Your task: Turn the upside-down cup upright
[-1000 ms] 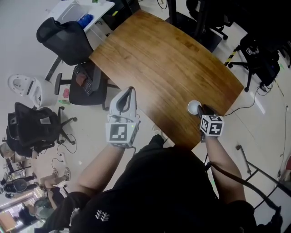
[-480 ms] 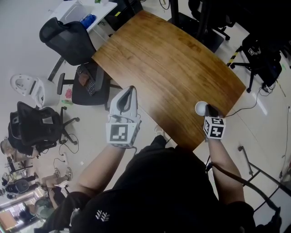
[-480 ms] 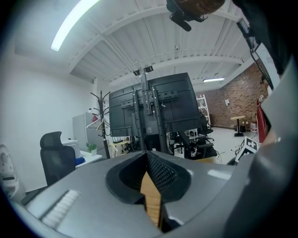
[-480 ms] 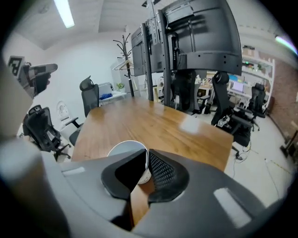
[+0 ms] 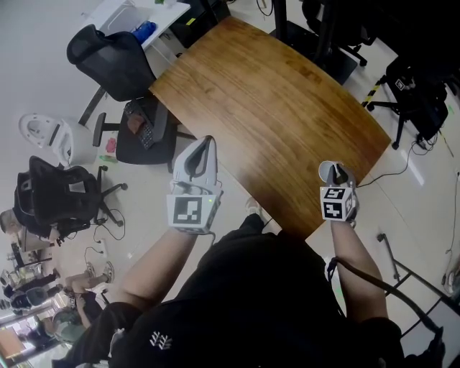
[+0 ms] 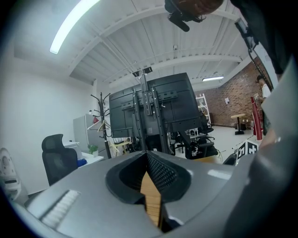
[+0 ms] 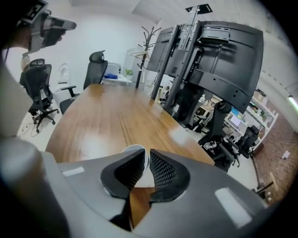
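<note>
Right claw [image 7: 148, 160] pinching cup [image 7: 133, 149] wall, jaws opening.
Cup by surface [image 5: 266, 108] near right corner, mouth facing up, long axis tilted off vertical; left claw [image 6: 148, 159] closed, empty, off the near edge.

Open-plan office, part lab by the look of it. Large wooden conference table [image 5: 273, 108] sits mid-room, with black mesh office chairs [image 5: 108, 61] on casters parked around it. Big black displays on tall wheeled stands [image 7: 233, 51] stand just beside the table, and a coat rack [image 6: 104, 125] is next to them. White desk [image 5: 140, 11] stands at the room's edge. Loose cables [image 5: 392, 169] trail over the pale floor, near a strip of hazard-striped tape [image 5: 372, 88]. Exposed white beam ceiling [image 6: 139, 46] carries strip lights [image 6: 74, 23]. Brick wall [image 6: 233, 93] closes the far end.
</note>
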Demonstrator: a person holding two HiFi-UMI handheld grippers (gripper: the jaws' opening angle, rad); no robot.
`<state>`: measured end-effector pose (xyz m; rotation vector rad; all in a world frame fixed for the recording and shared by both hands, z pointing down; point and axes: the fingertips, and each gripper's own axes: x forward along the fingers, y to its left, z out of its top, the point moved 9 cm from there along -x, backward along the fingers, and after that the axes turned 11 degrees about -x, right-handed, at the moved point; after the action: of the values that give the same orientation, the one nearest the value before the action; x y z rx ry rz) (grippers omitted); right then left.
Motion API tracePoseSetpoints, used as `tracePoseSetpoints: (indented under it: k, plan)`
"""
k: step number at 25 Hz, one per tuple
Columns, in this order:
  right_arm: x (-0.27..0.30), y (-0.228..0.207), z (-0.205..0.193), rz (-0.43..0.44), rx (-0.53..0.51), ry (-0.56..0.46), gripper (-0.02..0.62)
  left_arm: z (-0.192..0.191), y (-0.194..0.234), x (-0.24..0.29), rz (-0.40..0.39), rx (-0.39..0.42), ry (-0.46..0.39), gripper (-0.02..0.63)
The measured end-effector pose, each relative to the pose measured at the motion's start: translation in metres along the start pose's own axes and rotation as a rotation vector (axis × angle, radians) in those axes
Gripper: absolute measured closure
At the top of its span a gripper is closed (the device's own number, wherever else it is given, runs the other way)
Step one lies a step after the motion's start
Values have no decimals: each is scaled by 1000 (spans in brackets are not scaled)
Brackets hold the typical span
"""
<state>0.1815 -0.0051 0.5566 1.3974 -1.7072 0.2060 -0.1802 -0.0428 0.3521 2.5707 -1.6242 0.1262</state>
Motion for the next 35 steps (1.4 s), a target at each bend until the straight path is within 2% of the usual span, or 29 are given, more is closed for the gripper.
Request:
tracePoseSetpoints:
  k: [4,8,13,17,21,24,28,30,32,35]
  plan:
    - [2,19,0,88,98,-72,543,2,-2,-2,6,1,-2,606]
    - [7,29,-1,106,158,-147,541,1,4,-3,14,9,1,606]
    - [16,30,-9,137,237,-146,535,5,1,-4,16,20,-1,606]
    - [17,28,-6,166,254,-158,534,6,-2,-2,13,18,-9,606]
    - [8,8,-8,119,293,-220,492,7,-2,-1,17,12,-14,606]
    - [8,-17,-23,94,397,-206,437,6,-2,-1,23,11,-11,606]
    - [24,-35,-51,195,570,-144,364,5,-3,-1,25,18,-3,606]
    - [32,-35,-59,268,649,-137,364,6,-5,-1,24,19,-1,606]
    - [35,-33,-62,303,708,-142,365,8,-5,0,25,21,-4,606]
    - [34,-29,-62,326,726,-153,384,9,-4,1,24,22,-8,606]
